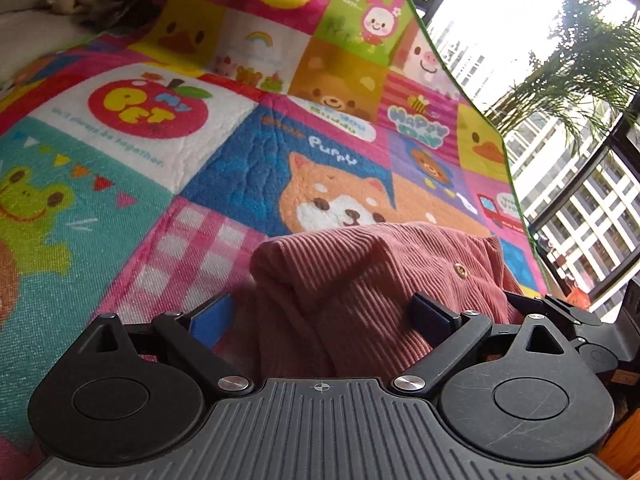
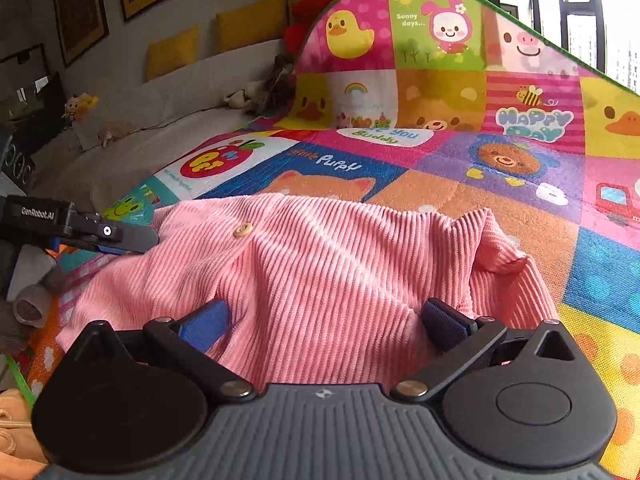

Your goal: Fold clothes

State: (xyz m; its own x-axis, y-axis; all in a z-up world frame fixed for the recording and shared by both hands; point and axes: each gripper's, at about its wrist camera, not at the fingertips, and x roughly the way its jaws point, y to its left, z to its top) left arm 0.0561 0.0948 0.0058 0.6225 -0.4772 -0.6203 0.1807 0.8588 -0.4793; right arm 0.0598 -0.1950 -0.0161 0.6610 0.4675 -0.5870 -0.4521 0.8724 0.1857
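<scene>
The pink ribbed corduroy garment with a small round button [image 2: 320,280] lay bunched on the bright cartoon patchwork play mat [image 2: 500,184], on the part of the mat nearest both cameras. Everything here is placed from that garment.

The right tongs [image 2: 324,324] were right over its near edge. Their two blue pads stood wide apart, one on each side, with pink cloth filling the gap between them, and they pinched nothing. The garment ran out ahead of these tongs and sideways both ways, so its long way seemed to go from left to right across them. Its button [image 2: 243,230] sat past the tongs and a bit to the left.

The left tongs [image 1: 324,316] were at the garment's left end (in the right wrist view they poked in from the left side [image 2: 120,238], and their tip touched or nearly touched the cloth). In the left wrist view their pads were also spread open, with a raised hump of the cloth [image 1: 376,280] between and just ahead of them.

Both tongs were about equally close. My guess is that each one needs to close on the edge in front of it, then the cloth can be lifted and folded away across the mat.
</scene>
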